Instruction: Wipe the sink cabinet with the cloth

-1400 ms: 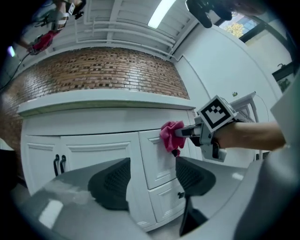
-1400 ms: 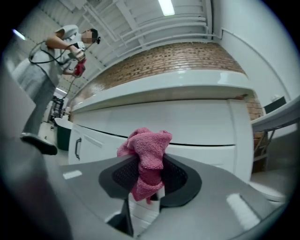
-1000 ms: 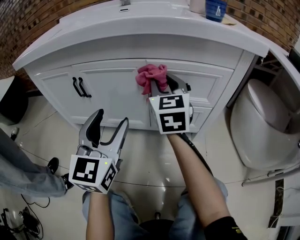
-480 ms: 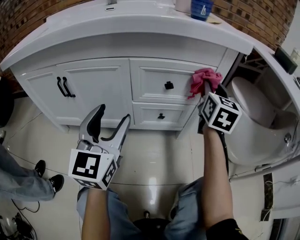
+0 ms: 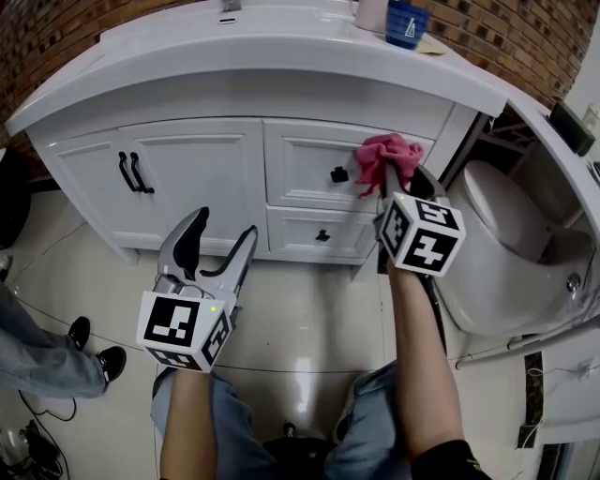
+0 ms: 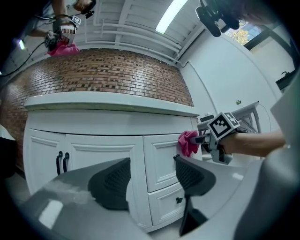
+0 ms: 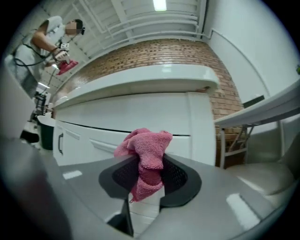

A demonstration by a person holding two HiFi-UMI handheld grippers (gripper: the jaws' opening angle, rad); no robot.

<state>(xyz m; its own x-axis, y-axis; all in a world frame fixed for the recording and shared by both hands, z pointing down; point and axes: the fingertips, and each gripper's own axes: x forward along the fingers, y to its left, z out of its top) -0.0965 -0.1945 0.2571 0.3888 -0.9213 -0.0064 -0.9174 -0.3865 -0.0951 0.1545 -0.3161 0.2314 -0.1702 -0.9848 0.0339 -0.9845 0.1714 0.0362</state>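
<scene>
**Pink cloth at the top drawer, left gripper idle**

Nearest to us, our left gripper (image 5: 223, 234) hangs low over the glossy tiled floor (image 5: 300, 309). Its jaws stand wide apart, and its own view shows nothing between them, only the cabinet front beyond. Our right gripper (image 5: 394, 180) reaches further forward on an outstretched arm. Its jaws are closed tight on a bunched pink cloth (image 5: 386, 155), which sticks up above the pads and hangs down below them in the right gripper view.

The cloth sits at the right end of the top drawer (image 5: 305, 155) of the white sink cabinet (image 5: 206, 178), just right of the drawer's black knob (image 5: 339, 173). From the left gripper view it seems to touch the drawer front. A second, shallower drawer (image 5: 314, 234) lies below it. To the left, the cabinet doors carry a pair of black handles (image 5: 136, 173).

Just right of the cabinet stands a white toilet (image 5: 506, 244). Above the cabinet the white countertop (image 5: 281, 47) juts out, with a blue cup (image 5: 408, 21) near its back edge. Behind it all runs a brick wall (image 5: 525, 33).
</scene>
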